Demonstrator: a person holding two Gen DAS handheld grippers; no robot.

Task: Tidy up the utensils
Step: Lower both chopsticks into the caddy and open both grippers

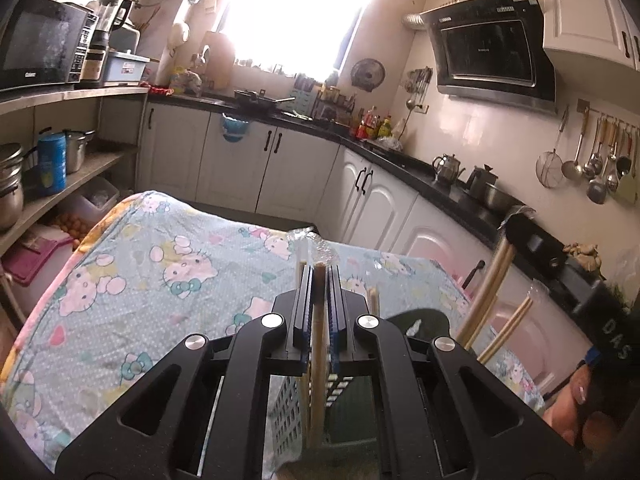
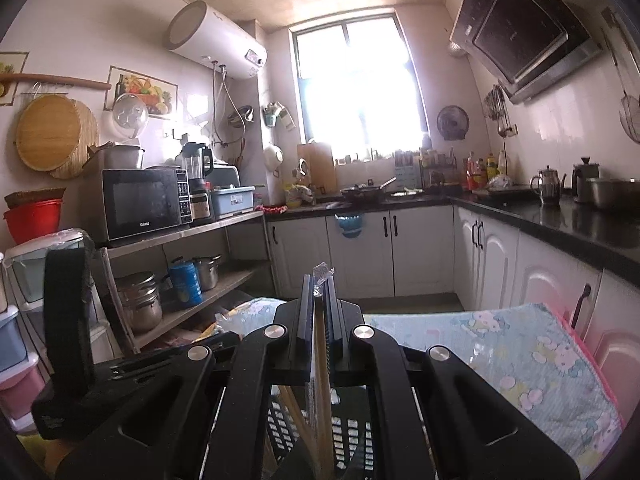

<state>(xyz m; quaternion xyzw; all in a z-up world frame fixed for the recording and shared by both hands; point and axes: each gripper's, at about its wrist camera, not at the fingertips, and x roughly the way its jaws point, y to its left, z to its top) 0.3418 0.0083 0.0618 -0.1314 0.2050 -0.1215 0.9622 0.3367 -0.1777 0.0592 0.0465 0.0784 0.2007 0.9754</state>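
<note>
Bamboo-coloured chopsticks are the task's things; the left wrist view shows one pair in a clear plastic wrapper [image 1: 320, 252] pinched in the left gripper [image 1: 319, 280], and a second pair [image 1: 486, 292] clamped in the right gripper [image 1: 520, 226], which rises at the right of that view; a few more pale stick ends [image 1: 374, 300] stand just beside the left fingers, too blurred to count; one person's hand [image 1: 576, 408] shows at the lower right edge.

Both grippers have their fingers pressed nearly together, each squeezing its wrapped chopsticks [image 2: 320, 344] between the pads; in the right wrist view the right gripper [image 2: 320, 292] holds the sticks with crumpled wrapper [image 2: 322, 274] poking out past the fingertips, and the left gripper [image 2: 66, 320] stands at the left.

Each held pair runs lengthwise along its gripper's fingers, the long axis pointing ahead toward the window and the lower end reaching down into one perforated basket [image 1: 290, 404], pale at its left wall and dark green inside; the basket [image 2: 344, 436] sits below both grippers on a table under one light blue cartoon-cat cloth [image 1: 160, 272].
</note>
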